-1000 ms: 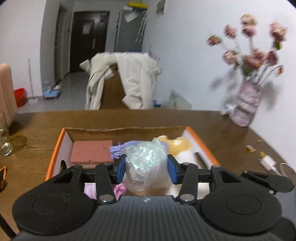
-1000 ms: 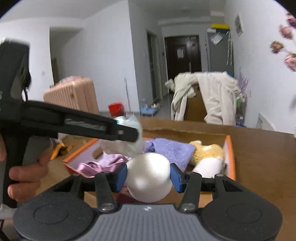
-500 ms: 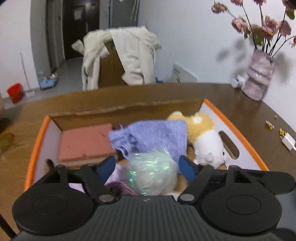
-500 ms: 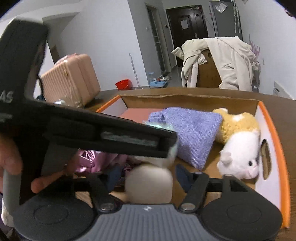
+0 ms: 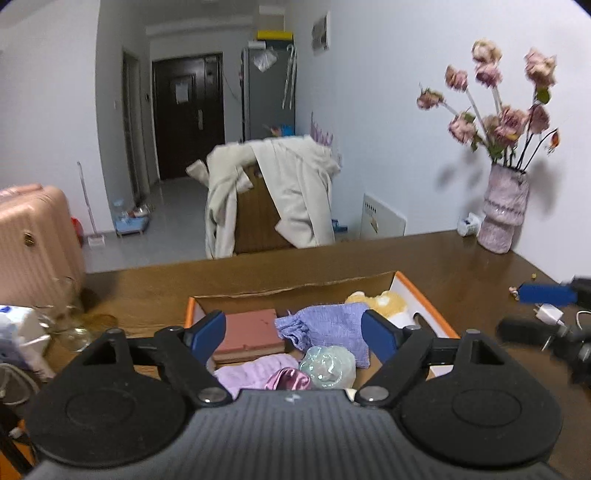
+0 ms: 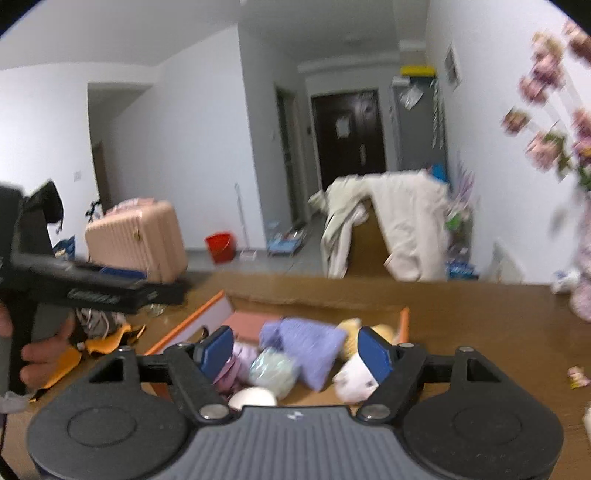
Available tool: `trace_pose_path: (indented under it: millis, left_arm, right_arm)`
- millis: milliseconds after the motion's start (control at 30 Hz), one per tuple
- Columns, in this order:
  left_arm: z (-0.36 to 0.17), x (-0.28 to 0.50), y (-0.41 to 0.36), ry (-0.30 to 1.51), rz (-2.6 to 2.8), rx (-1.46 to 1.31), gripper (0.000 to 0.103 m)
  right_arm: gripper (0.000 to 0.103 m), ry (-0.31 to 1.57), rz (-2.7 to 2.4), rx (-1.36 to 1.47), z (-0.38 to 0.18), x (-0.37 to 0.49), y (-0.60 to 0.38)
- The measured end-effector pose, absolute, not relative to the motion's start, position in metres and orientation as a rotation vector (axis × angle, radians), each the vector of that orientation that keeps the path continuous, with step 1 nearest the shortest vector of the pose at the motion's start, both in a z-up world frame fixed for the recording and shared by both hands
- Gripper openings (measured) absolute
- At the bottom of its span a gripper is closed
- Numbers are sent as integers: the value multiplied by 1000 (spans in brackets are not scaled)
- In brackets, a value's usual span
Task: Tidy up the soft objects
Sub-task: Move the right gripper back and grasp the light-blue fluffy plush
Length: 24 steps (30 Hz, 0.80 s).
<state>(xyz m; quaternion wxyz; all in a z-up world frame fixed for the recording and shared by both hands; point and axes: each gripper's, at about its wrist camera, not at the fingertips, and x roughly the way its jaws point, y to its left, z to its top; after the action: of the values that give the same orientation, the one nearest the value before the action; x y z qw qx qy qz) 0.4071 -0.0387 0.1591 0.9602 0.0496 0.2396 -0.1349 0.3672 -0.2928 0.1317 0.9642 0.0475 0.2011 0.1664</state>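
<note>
Left tool point(image 5: 293, 334) just opening (empty), crinkly ball point(image 5: 327, 371) in box point(image 5: 421, 295)

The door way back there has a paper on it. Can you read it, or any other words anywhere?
No words can be read anywhere.
Paper on the dark door: too small and blurred.
Frame on the wall: too blurred.
White packet at the table's left edge: blue print, too blurred.

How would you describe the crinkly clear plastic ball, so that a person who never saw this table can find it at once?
On the brown wooden table stands a shallow cardboard box with orange edges, filled with soft things. At its near side, just below the lilac knitted cloth and right of the shiny pink satin piece, lies the plastic ball. It alone is see-through, with a greenish shimmer.
</note>
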Motion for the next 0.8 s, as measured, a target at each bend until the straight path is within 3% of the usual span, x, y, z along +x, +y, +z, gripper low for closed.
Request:
trace_pose_path:
  millis: [200,433,800]
  left_arm:
    - [170,339,-35,412,-242,99,84]
    - [126,242,-40,315,-165,113,88]
    - [56,159,-28,473,-169,-40,89]
  right_arm:
    - [79,348,314,92,152,312,-315]
    - [80,334,315,78,124,247,-315]
    - [81,426,296,116,48,152,-309]
